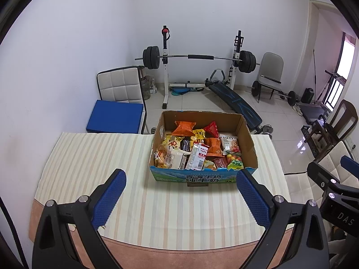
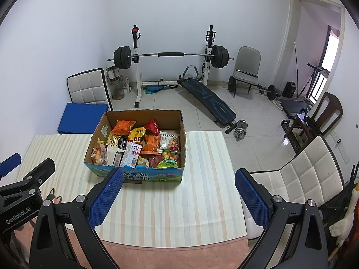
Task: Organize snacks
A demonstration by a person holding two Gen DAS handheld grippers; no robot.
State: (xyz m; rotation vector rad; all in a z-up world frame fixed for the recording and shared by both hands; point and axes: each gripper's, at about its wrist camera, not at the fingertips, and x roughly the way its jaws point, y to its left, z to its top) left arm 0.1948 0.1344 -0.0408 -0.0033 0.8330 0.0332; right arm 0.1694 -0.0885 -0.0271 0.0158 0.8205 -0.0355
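Box [image 1: 203,177]: full of snacks [image 1: 197,150], on the striped table [image 1: 89,168], ahead of both tools
Left gripper [image 1: 180,198]: spread, empty, squarely facing it
Right gripper [image 2: 179,198]: spread, empty, box ahead-left

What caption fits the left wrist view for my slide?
Open left gripper over striped table, facing a cardboard box full of snacks.

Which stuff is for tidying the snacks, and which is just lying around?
For the job: box, snacks, left gripper, right gripper.

Just lying around: barbell, bench, chairs, dumbbell, blue cushion.
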